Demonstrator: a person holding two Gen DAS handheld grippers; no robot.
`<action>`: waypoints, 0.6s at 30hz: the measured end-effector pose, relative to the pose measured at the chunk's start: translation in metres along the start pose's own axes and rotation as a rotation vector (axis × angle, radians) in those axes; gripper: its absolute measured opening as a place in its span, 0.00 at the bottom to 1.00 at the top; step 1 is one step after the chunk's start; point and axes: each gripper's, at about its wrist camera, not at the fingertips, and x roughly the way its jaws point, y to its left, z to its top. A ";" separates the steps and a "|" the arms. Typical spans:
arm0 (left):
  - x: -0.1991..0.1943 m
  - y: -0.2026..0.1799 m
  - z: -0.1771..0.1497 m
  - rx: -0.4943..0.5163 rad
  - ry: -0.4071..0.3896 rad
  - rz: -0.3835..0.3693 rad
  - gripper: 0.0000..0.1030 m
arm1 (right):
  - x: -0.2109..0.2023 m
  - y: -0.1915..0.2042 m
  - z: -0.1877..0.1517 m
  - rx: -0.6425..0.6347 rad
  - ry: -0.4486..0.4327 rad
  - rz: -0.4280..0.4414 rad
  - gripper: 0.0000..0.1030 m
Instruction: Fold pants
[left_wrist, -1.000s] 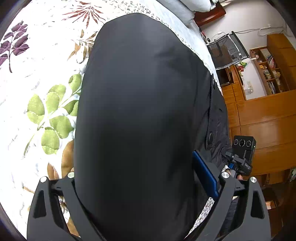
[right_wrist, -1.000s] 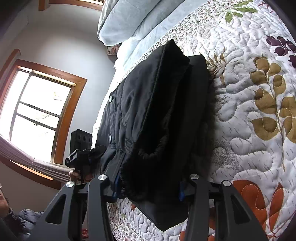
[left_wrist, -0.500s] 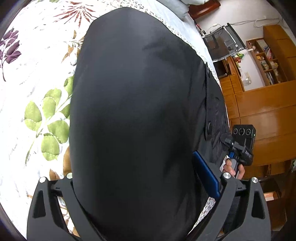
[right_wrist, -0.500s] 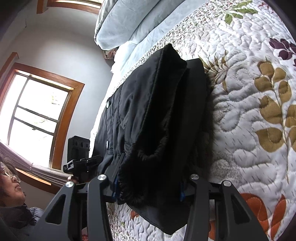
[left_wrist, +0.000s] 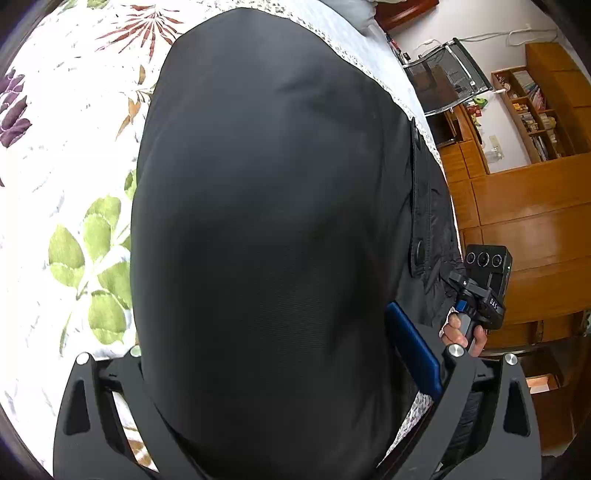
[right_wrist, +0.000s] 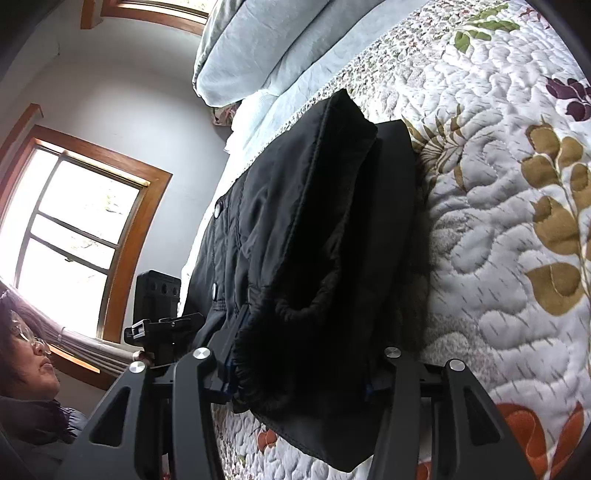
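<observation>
The black pants (left_wrist: 266, 221) lie in a folded stack on the floral quilt (left_wrist: 66, 177). In the left wrist view the smooth top layer fills the frame and runs down between the jaws of my left gripper (left_wrist: 291, 369), which is shut on that layer; its blue pad (left_wrist: 413, 343) shows at the right. In the right wrist view the pants (right_wrist: 314, 240) show a padded waist with snaps and a fuzzy lining. My right gripper (right_wrist: 299, 373) is shut on the near edge of that bundle. Each gripper appears in the other's view, the right one (left_wrist: 480, 295) and the left one (right_wrist: 162, 325).
Pale blue pillows (right_wrist: 266, 48) lie at the head of the bed. A window (right_wrist: 74, 236) and the person's face (right_wrist: 26, 350) are at the left of the right wrist view. Wooden cabinets (left_wrist: 524, 206) and a wire rack (left_wrist: 447, 81) stand beyond the bed.
Both grippers have kept their hold on the pants. The views have shifted slightly as the cloth is carried over the stack, and the person's face has come into the right wrist view.
</observation>
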 end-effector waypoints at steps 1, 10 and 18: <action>0.000 0.000 0.000 0.001 -0.001 0.000 0.94 | 0.001 0.000 0.001 -0.002 -0.002 0.002 0.49; 0.000 -0.004 -0.001 0.009 -0.007 0.008 0.94 | 0.000 0.000 -0.006 -0.004 -0.016 0.007 0.49; 0.002 -0.002 0.002 0.006 -0.001 -0.003 0.96 | 0.002 0.003 -0.003 -0.004 -0.013 -0.002 0.50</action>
